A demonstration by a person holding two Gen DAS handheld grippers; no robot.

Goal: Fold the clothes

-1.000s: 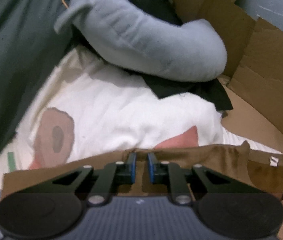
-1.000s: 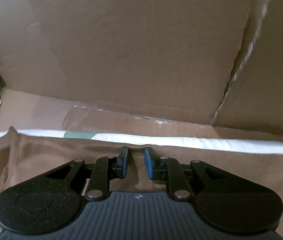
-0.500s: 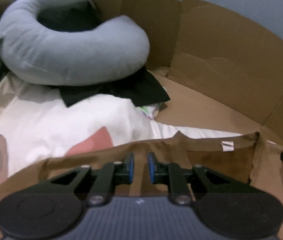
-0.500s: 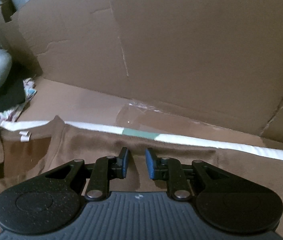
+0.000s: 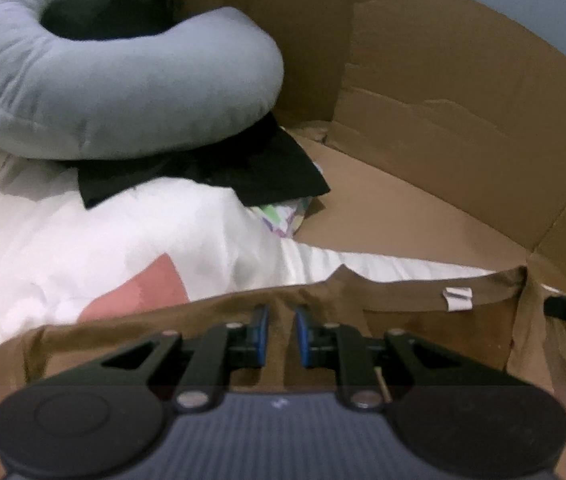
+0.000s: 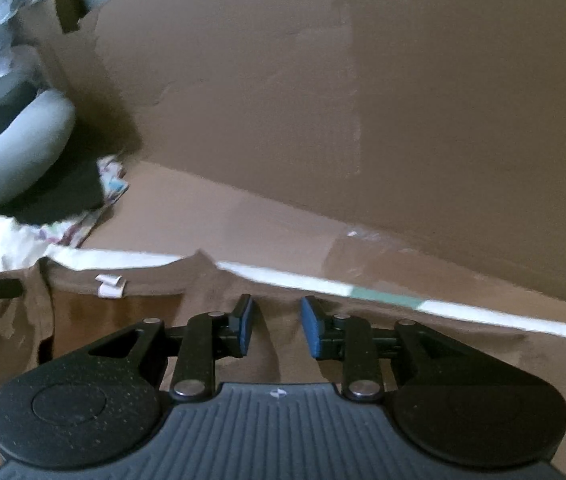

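Note:
A brown shirt (image 5: 403, 340) lies spread over a white sheet, its collar with a small white label (image 5: 458, 299) toward the cardboard. My left gripper (image 5: 283, 332) is shut on the shirt's upper edge, left of the collar, with fabric pinched between the blue pads. The right wrist view shows the same shirt (image 6: 203, 288) and label (image 6: 111, 285). My right gripper (image 6: 276, 328) is over the edge to the right of the collar, its fingers parted, the cloth lying loose beneath them. Each gripper's tip shows at the edge of the other's view.
A grey U-shaped pillow (image 5: 123, 68) rests on a black cloth (image 5: 243, 172) at the back left, with a patterned cloth (image 5: 283, 216) under it. The white sheet (image 5: 83, 240) has pink prints. Cardboard walls (image 6: 323, 100) close off the far side and the right.
Both grippers have swung right and carried the shirt's top edge toward the cardboard. The right gripper's fingers have spread apart and let go of the fabric. The left grip is unchanged.

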